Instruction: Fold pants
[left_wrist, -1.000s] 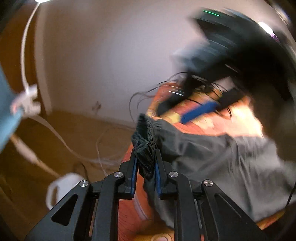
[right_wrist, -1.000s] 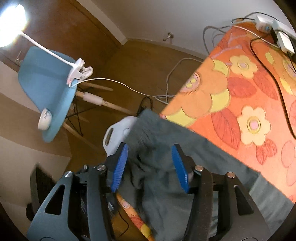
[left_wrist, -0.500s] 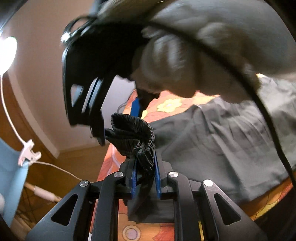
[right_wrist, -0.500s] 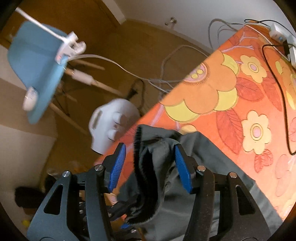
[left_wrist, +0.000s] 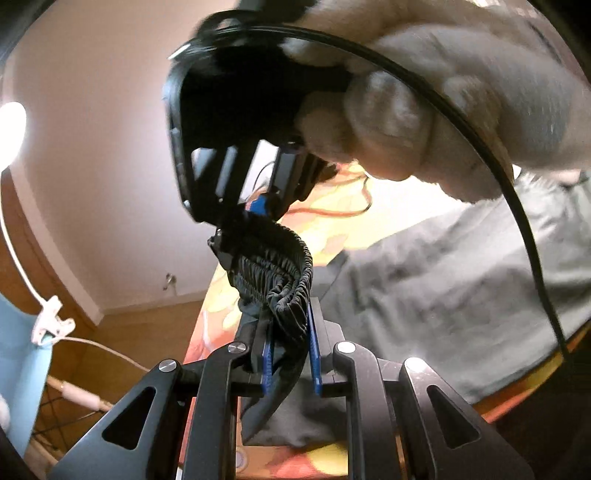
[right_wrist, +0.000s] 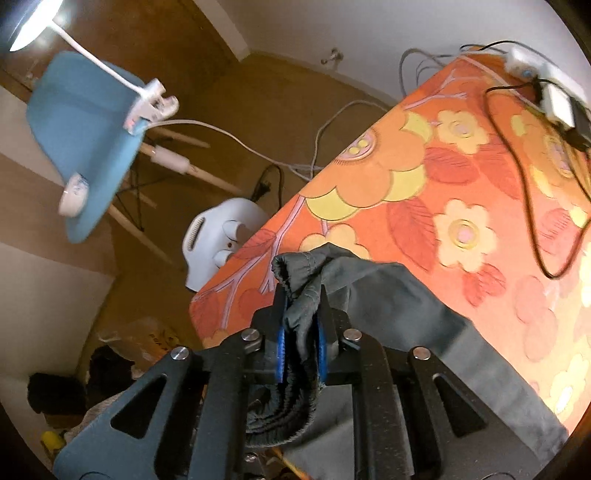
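Pants (right_wrist: 388, 291), waistband inside both claws

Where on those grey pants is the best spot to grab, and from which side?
The gathered elastic waistband, which both tools already pinch: the left tool and the right tool are each shut on it. It is thick, ribbed and bunched into a ridge, so it probably slips less than the flat legs. Come in from the table edge, where the band lies, fingers either side of it.

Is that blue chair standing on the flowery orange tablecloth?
No. The blue chair stands on the floor, apart from the tablecloth.
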